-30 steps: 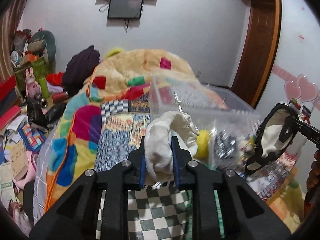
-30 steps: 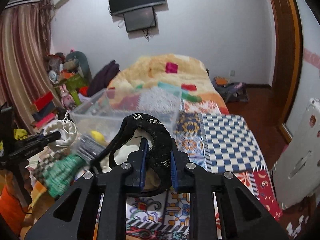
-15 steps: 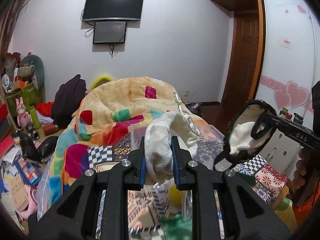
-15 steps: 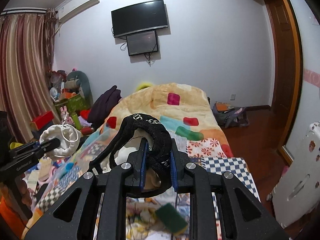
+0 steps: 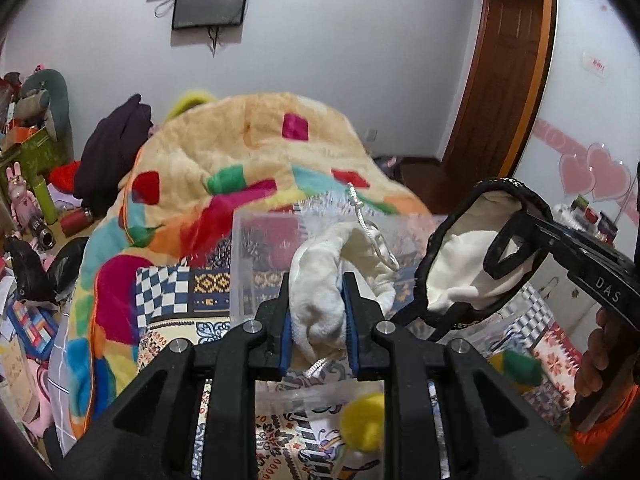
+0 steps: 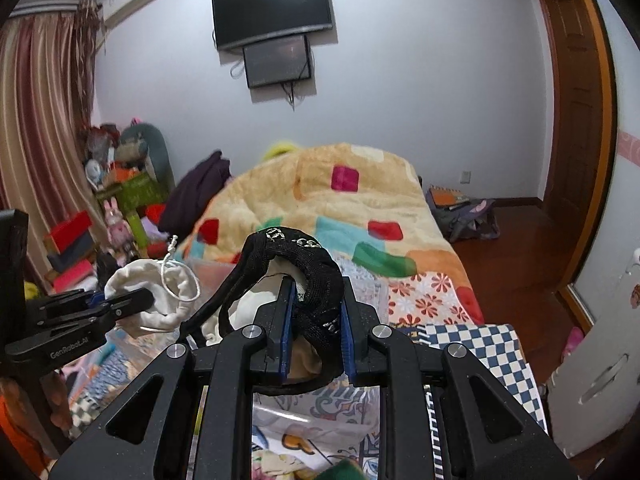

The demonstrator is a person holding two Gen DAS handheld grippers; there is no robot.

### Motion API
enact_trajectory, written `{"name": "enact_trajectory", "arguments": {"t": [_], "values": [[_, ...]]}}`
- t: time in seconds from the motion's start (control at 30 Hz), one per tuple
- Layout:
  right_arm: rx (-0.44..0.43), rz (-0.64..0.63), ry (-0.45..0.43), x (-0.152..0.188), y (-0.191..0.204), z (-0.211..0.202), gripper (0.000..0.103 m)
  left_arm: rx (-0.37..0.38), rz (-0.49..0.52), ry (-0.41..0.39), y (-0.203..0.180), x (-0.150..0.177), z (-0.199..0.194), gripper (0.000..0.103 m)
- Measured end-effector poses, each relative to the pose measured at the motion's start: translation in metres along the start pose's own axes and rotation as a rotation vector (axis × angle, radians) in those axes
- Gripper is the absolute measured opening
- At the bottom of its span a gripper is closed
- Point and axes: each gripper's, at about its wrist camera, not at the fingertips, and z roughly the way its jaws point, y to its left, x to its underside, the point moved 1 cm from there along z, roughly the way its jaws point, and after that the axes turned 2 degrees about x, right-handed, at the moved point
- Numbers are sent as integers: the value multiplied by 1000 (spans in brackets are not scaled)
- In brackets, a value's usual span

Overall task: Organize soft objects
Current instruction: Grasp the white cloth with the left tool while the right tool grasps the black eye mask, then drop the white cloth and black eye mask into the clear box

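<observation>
Left hand-held gripper [image 5: 316, 312]: jaws drawn close, clamped on white drawstring pouch [image 5: 320, 280]; cord loop [image 5: 376, 240] trailing from pouch toward 1 o'clock. Same hand-held gripper at 9 o'clock in right wrist view, pouch bulging past its tips.

Right hand-held gripper [image 6: 316, 320]: jaws drawn close, clamped on black mesh pouch [image 6: 308, 272] with cream lining; pouch arching over fingertips toward 12 o'clock, black strap hanging toward 8 o'clock. In left wrist view, same pouch at 3 o'clock, mouth open, near white pouch but apart from it.

Clear plastic bin [image 5: 248, 264]: directly below and beyond both pouches, on the bed; yellow pompom [image 5: 362, 420] at 6 o'clock, inside or beside bin not determinable.

Bed [image 6: 472, 340]: patchwork sheet, checkered panels, heaped cream blanket [image 6: 320, 184] with coloured squares at 12 o'clock.

Room: striped curtain [image 6: 36, 128] and toy clutter at 9 o'clock, wall-mounted television [image 6: 272, 10] at 12 o'clock, wooden door [image 6: 576, 80] at 3 o'clock.
</observation>
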Motion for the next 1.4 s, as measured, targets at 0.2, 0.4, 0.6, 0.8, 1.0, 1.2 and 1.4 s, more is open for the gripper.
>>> {"name": "enact_trajectory", "arguments": {"t": [0.2, 0.4, 0.6, 0.8, 1.0, 1.2, 1.4], "values": [[-4, -20, 105, 14, -3, 25, 18, -4, 39, 64, -3, 5, 23, 21], [-28, -47, 194, 22, -1, 38, 19, -28, 90, 96, -12, 10, 29, 23], [-27, -82, 230, 24, 4, 39, 29, -38, 106, 93, -16, 11, 22, 34], [-27, -97, 216, 21, 5, 27, 50, -26, 97, 37, -17, 10, -5, 59], [-22, -115, 148, 16, 8, -4, 65, -39, 109, -25, -24, 15, -41, 82], [-46, -105, 108, 20, 13, -31, 82, -35, 129, -45, -33, 34, -66, 98], [-66, -118, 149, 45, 20, -37, 82, -2, 106, 22, -35, 64, -65, 98]]}}
